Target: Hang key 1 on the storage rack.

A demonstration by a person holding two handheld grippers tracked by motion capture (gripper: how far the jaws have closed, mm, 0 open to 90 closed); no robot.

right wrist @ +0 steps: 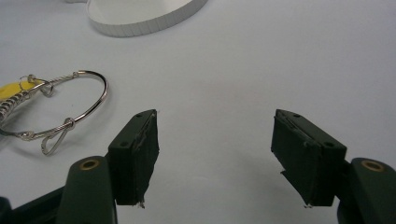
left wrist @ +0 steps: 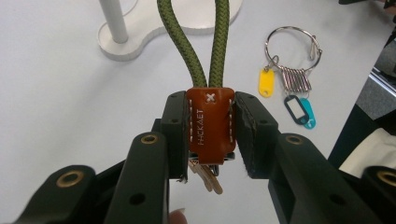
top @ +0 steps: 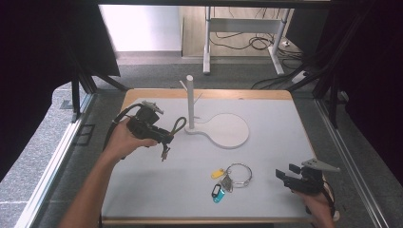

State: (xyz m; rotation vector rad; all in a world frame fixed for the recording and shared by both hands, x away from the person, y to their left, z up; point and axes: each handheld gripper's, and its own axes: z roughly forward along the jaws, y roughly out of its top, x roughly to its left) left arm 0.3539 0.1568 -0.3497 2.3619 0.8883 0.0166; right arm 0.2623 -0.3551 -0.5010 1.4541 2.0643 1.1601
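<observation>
My left gripper (left wrist: 210,126) is shut on the brown leather tab (left wrist: 210,123) of a keychain with a green rope loop (left wrist: 212,42); keys (left wrist: 205,175) hang beneath the tab. In the high view that gripper (top: 164,137) is held above the table's left half, the rope loop (top: 179,124) reaching toward the white stand's pole (top: 190,102). A metal key ring (top: 238,175) with yellow, black and teal tags lies on the table toward the front. My right gripper (top: 283,176) rests open at the front right, its jaws wide apart above bare table in the right gripper view (right wrist: 215,156).
The white stand has a flat rounded base (top: 228,130) and thin side pegs near its top. The grey table (top: 266,114) has wooden edges; black frame posts stand at both sides. The key ring (right wrist: 60,109) lies left of my right gripper's jaws.
</observation>
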